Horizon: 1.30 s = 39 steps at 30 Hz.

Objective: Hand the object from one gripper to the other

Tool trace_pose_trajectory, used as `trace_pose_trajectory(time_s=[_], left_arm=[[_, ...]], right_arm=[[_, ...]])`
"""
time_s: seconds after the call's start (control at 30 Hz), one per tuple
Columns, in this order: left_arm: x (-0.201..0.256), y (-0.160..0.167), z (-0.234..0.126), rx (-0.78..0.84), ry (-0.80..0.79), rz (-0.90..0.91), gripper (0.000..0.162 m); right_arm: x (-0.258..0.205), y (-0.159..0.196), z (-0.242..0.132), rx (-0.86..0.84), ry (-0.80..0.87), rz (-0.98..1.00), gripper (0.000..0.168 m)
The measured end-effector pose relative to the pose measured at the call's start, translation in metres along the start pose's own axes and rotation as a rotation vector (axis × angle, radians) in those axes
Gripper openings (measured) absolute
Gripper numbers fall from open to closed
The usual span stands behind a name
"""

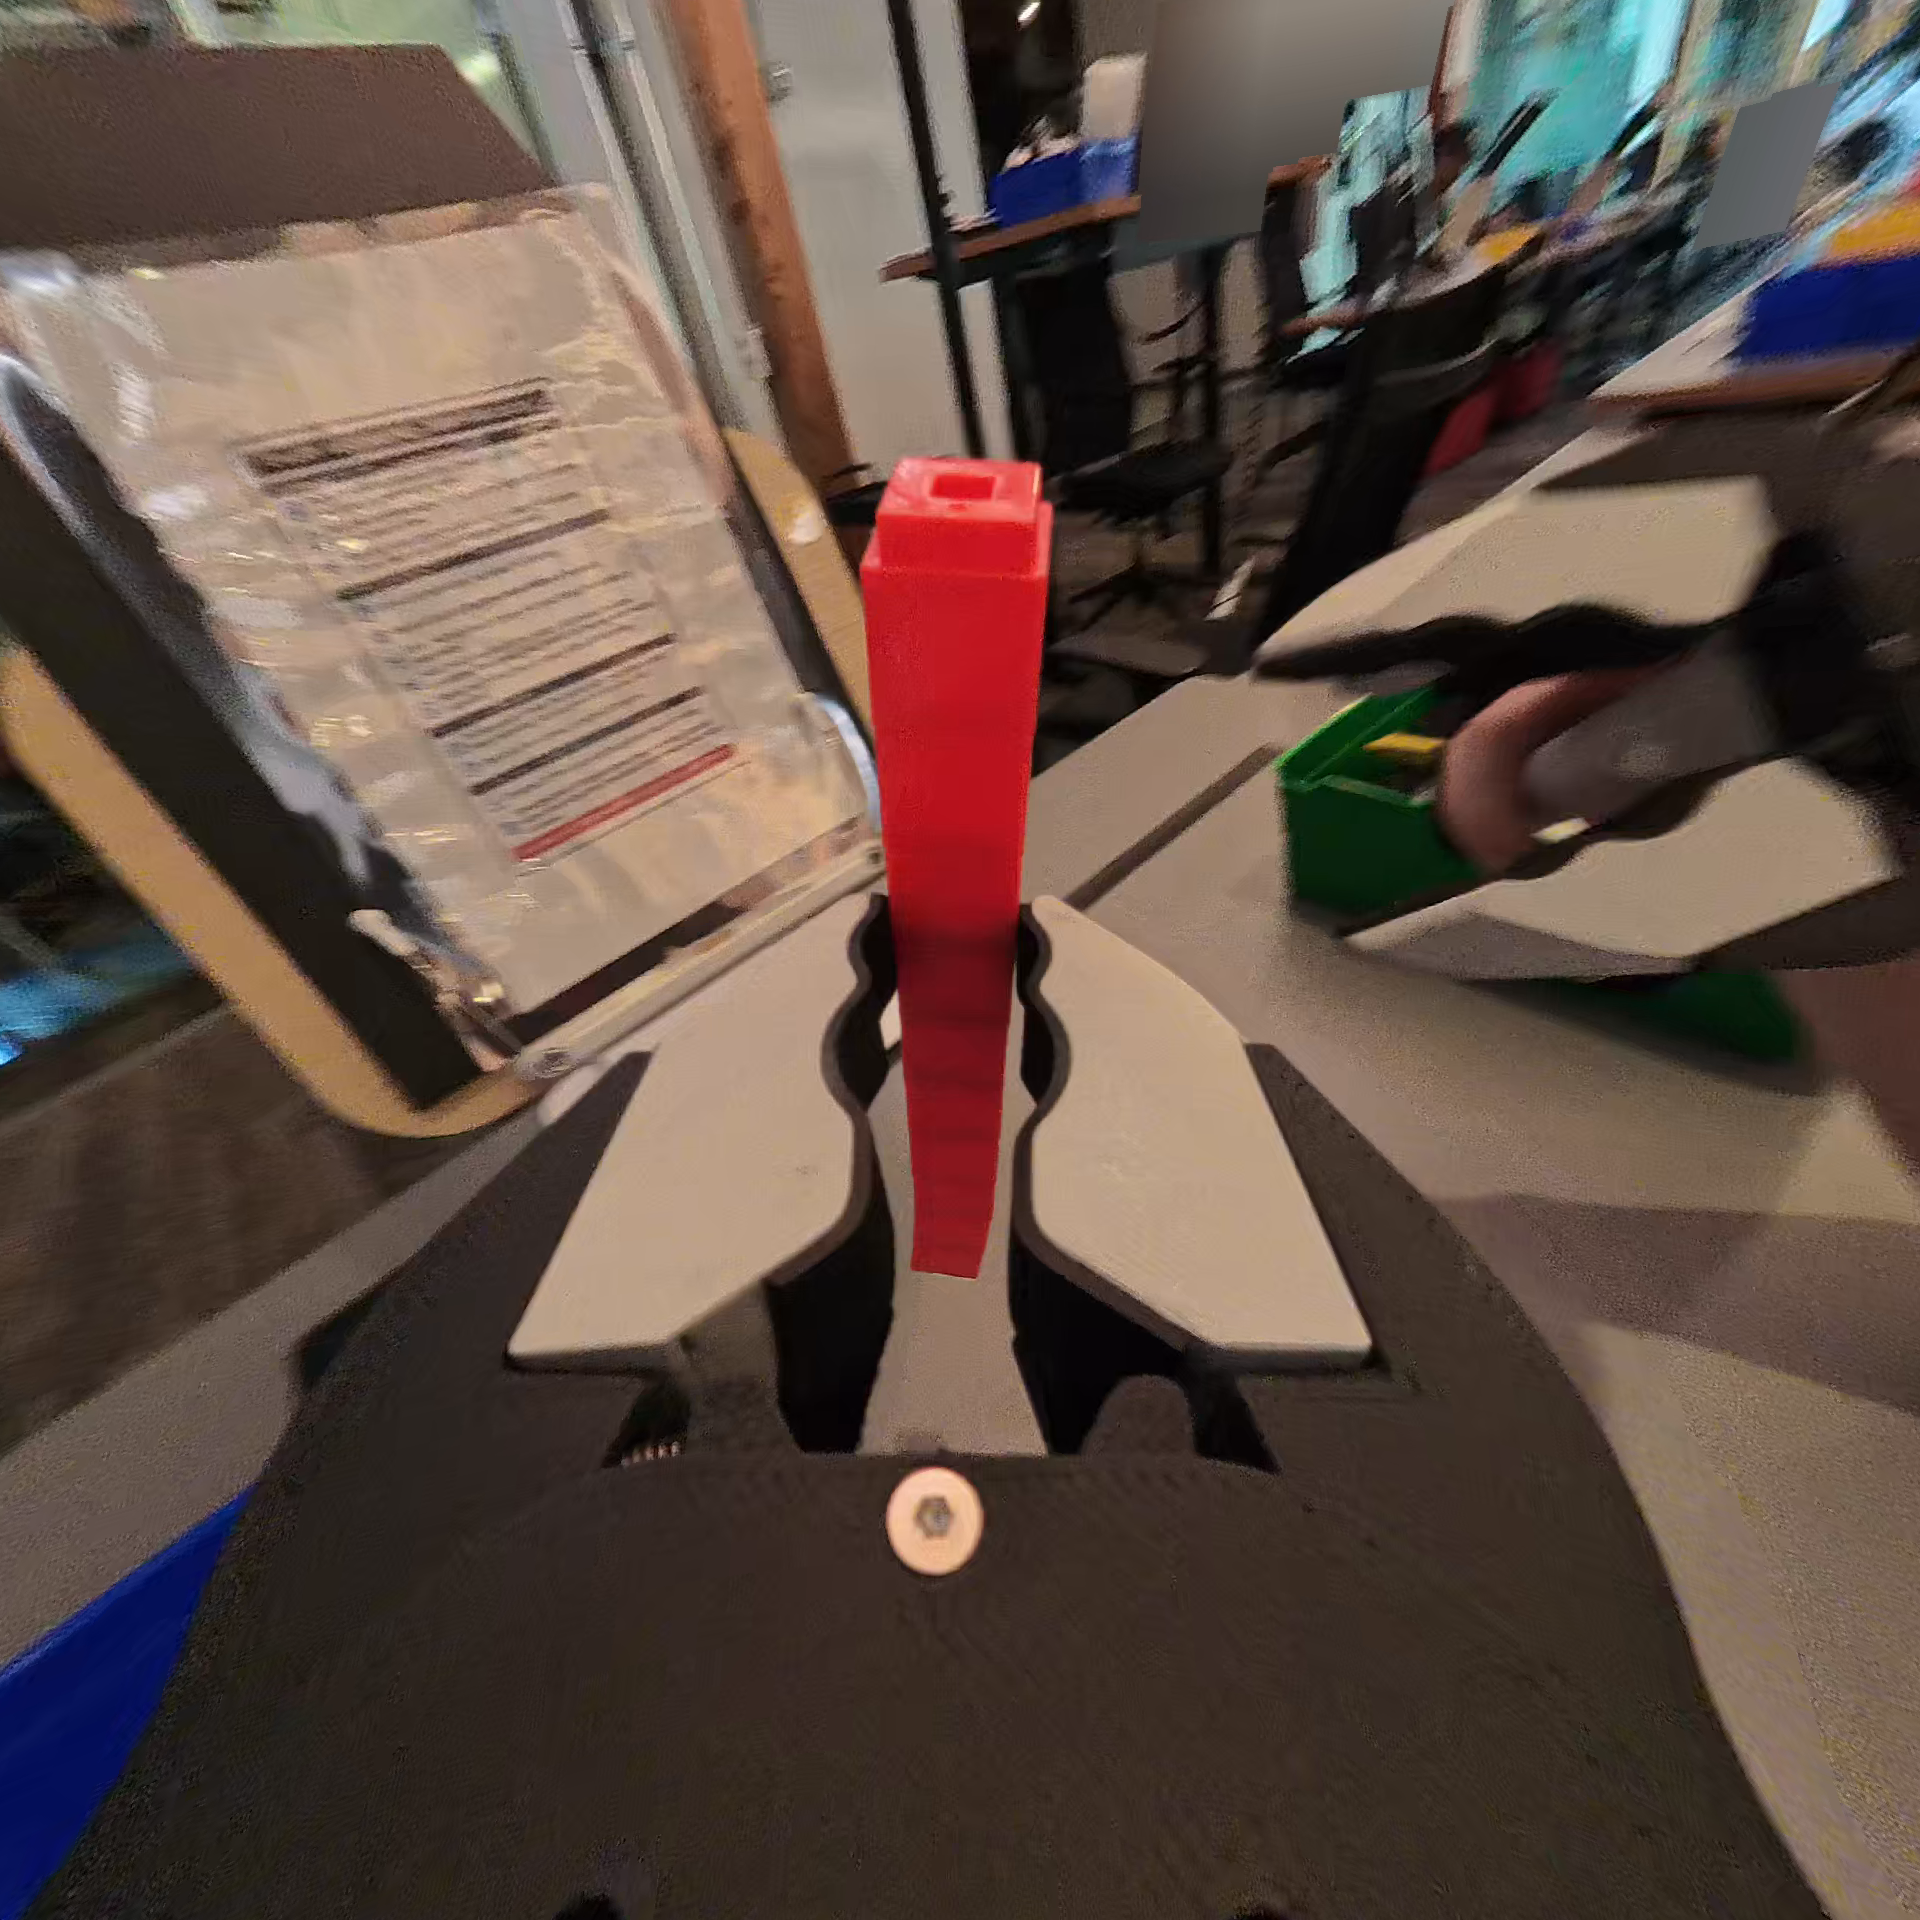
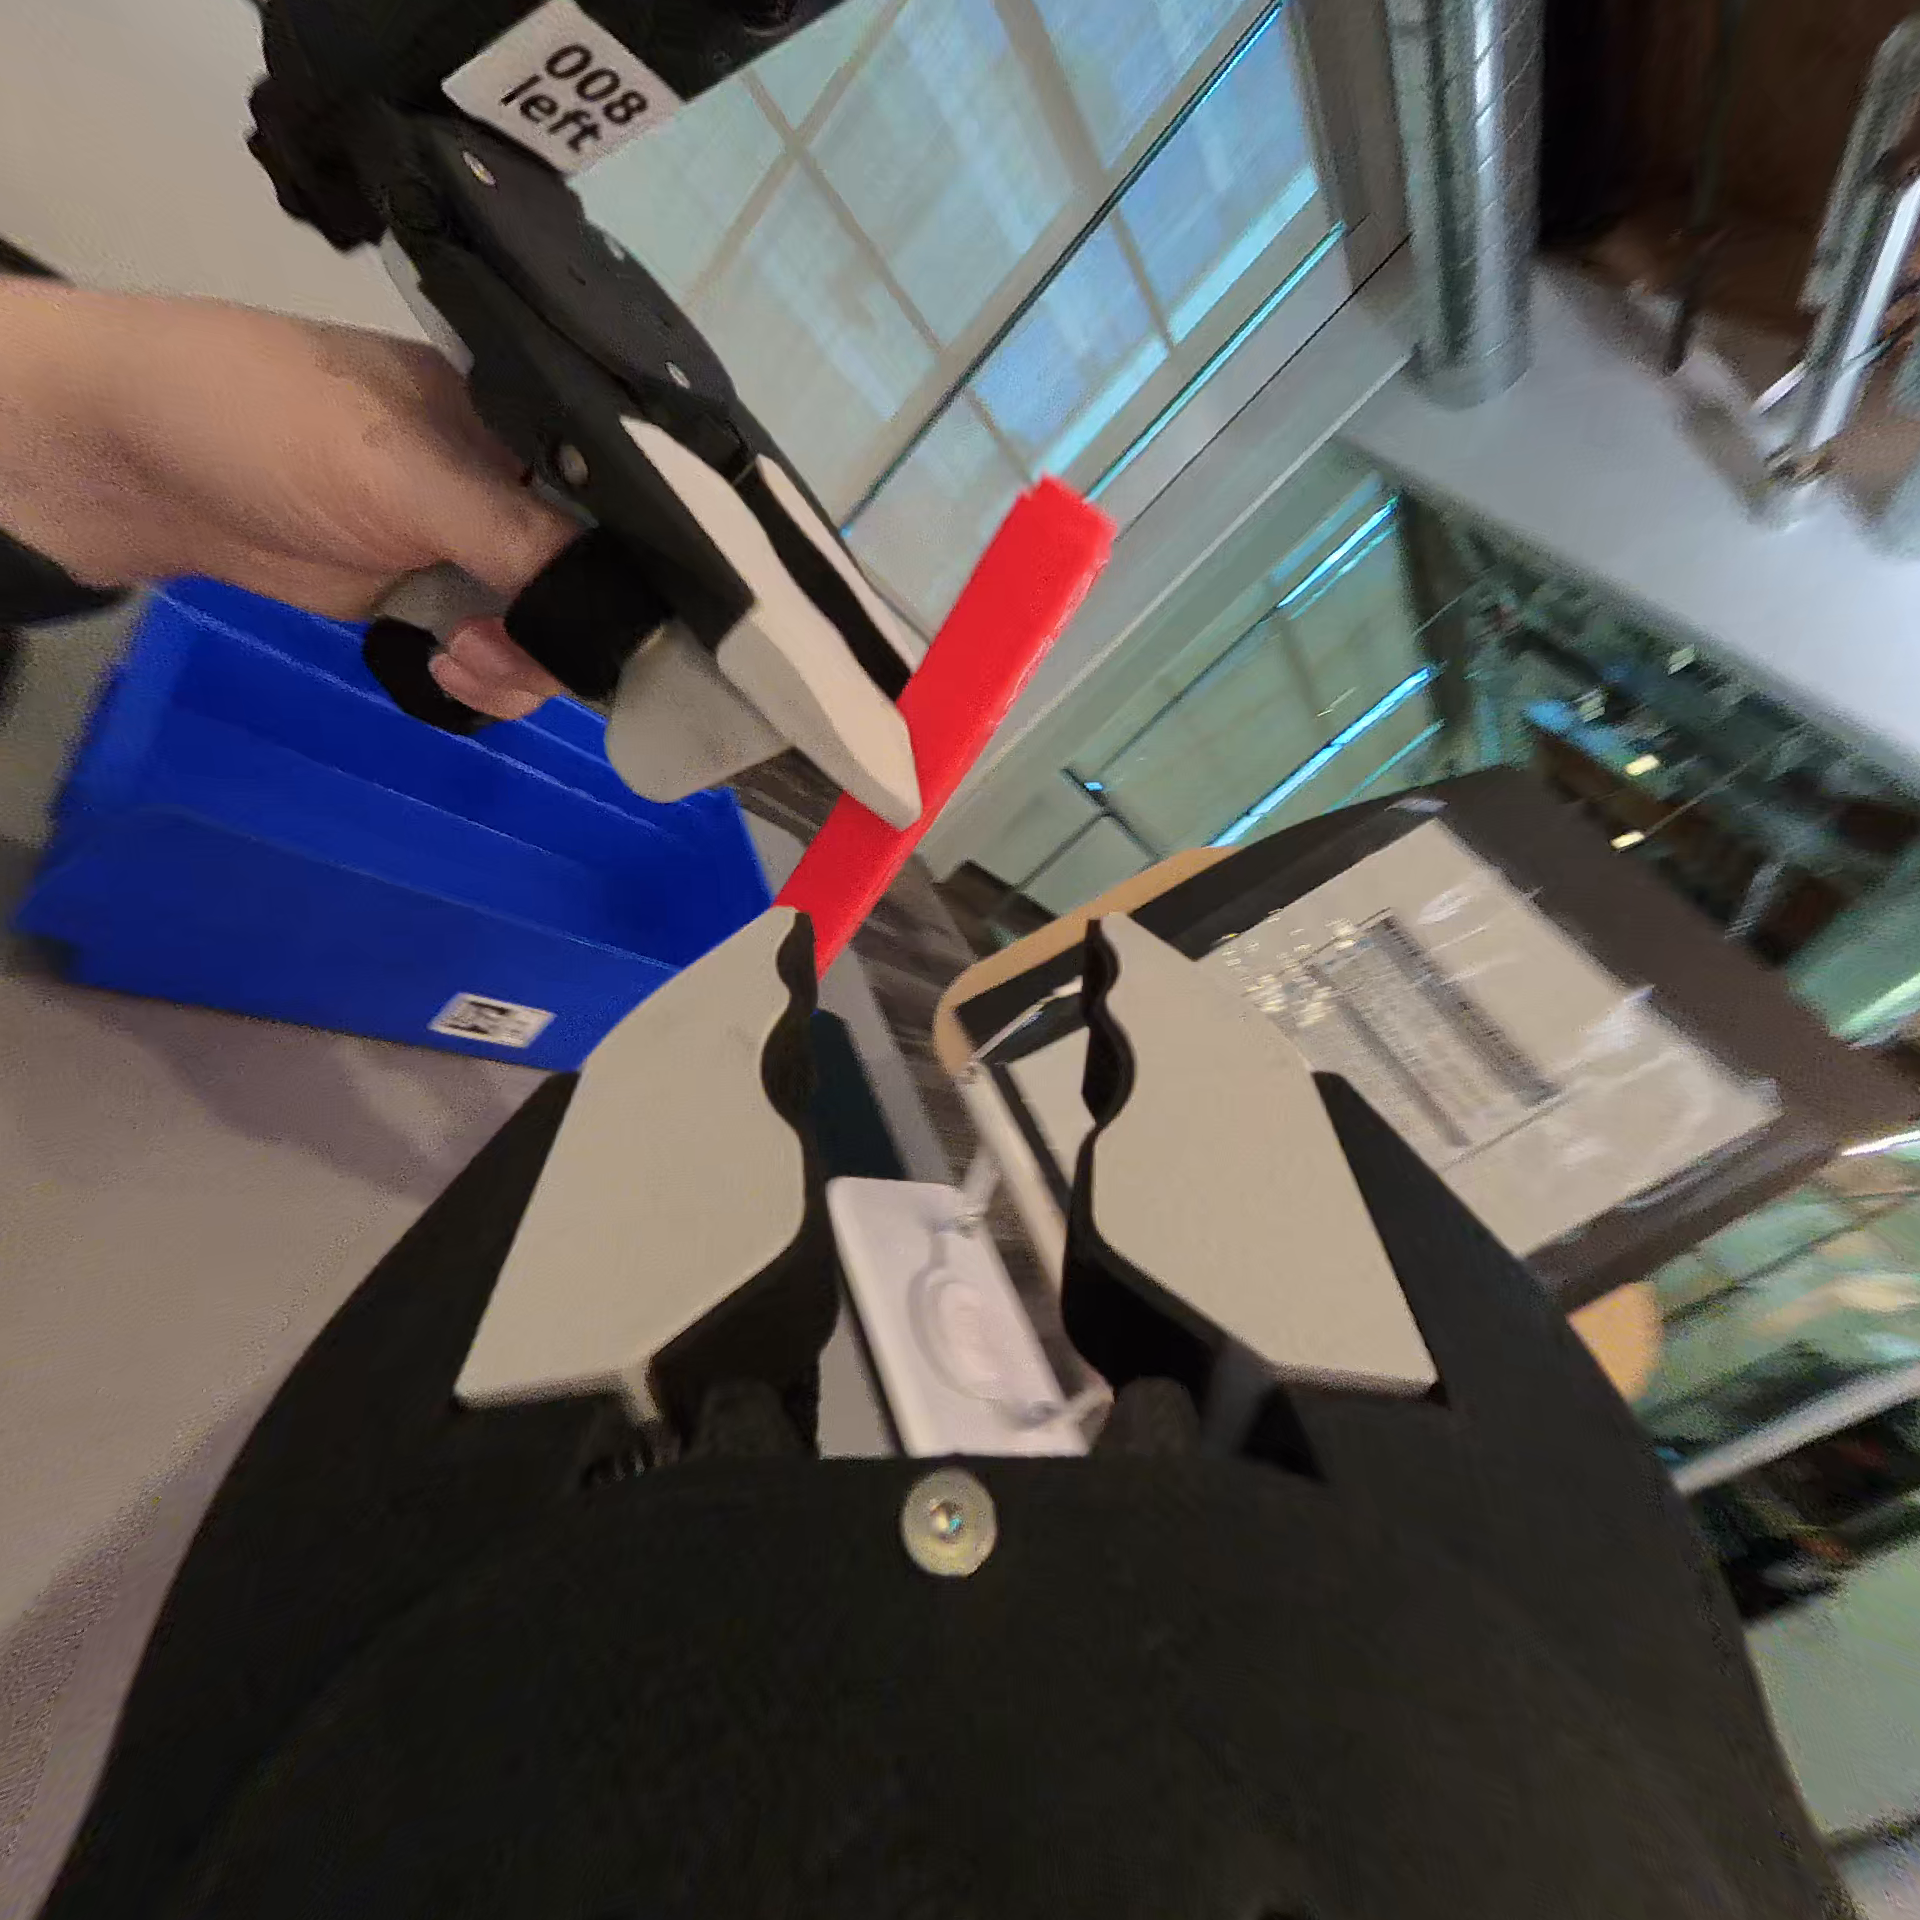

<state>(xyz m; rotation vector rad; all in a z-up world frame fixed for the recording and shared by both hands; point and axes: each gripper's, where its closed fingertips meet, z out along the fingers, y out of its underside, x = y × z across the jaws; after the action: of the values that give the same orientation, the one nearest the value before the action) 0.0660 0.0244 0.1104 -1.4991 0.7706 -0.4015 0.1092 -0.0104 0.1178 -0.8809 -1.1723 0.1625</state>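
Between the grey fingers of the left gripper [image 1: 954, 935] stands the long red square-section plastic bar [image 1: 956, 831], clenched near its lower part and rising well past the fingertips; its far end carries a small square recess; in the right wrist view the same bar [image 2: 961, 707] slants up to the right, with a bare hand [image 2: 260, 457] wrapped around that gripper's black handle; the right gripper [image 2: 940, 930] sits released and empty, its left fingertip just beside the bar's lower end, though whether they touch I cannot tell; below lies a pale grey tabletop [image 2: 208, 1195]; beside it a chair back bears a printed sheet in a clear plastic sleeve [image 1: 468, 582]; large windows [image 2: 1039, 312] fill the room behind; a blue plastic bin [image 2: 343, 831] rests on the table, contents hidden; a green plastic bin [image 1: 1361, 821] holds something yellow, too blurred to name.
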Motion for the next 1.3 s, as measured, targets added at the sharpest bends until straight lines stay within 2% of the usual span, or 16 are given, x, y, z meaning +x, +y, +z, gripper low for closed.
trace_pose_trajectory(time_s=[0.03, 0.17, 0.23, 0.33, 0.47, 0.67, 0.87, 1.0, 1.13, 1.2, 1.23, 1.3], left_arm=[[-0.005, 0.004, 0.003, -0.027, -0.072, 0.078, 0.021], [-0.013, 0.010, 0.010, -0.096, -0.314, 0.521, 0.021], [-0.010, 0.009, 0.011, -0.102, -0.388, 0.744, 0.021], [0.002, 0.017, 0.018, -0.134, -0.386, 0.972, 0.021], [0.009, 0.029, 0.027, -0.187, -0.367, 1.057, 0.021], [0.014, 0.040, 0.032, -0.258, -0.358, 1.131, 0.021], [0.026, 0.042, 0.035, -0.257, -0.321, 1.099, 0.021], [0.024, 0.017, 0.024, -0.140, -0.374, 1.005, 0.025], [0.019, -0.020, -0.001, 0.006, -0.435, 0.826, 0.024], [0.017, -0.043, -0.015, 0.139, -0.475, 0.715, 0.016], [0.019, -0.051, -0.020, 0.198, -0.460, 0.639, 0.012], [0.026, -0.059, -0.023, 0.265, -0.359, 0.427, 0.013]], right_arm=[[0.000, -0.003, -0.001, -0.015, 0.030, -0.094, 0.050], [-0.007, -0.006, -0.004, -0.102, 0.098, -0.463, 0.044], [-0.009, -0.007, -0.004, -0.130, 0.105, -0.532, 0.045], [-0.009, -0.013, -0.008, -0.126, 0.104, -0.545, 0.048], [-0.008, -0.002, -0.009, -0.208, 0.086, -0.571, 0.051], [-0.012, 0.030, -0.003, -0.346, 0.028, -0.591, 0.048], [-0.013, 0.048, -0.001, -0.394, 0.006, -0.622, 0.026], [0.001, 0.035, -0.002, -0.337, 0.078, -0.538, 0.025], [0.028, 0.016, -0.011, -0.264, 0.231, -0.432, 0.024], [0.044, 0.001, -0.019, -0.180, 0.329, -0.345, 0.024], [0.052, -0.007, -0.024, -0.134, 0.380, -0.301, 0.024], [0.063, -0.022, -0.034, -0.045, 0.455, -0.213, 0.023]])
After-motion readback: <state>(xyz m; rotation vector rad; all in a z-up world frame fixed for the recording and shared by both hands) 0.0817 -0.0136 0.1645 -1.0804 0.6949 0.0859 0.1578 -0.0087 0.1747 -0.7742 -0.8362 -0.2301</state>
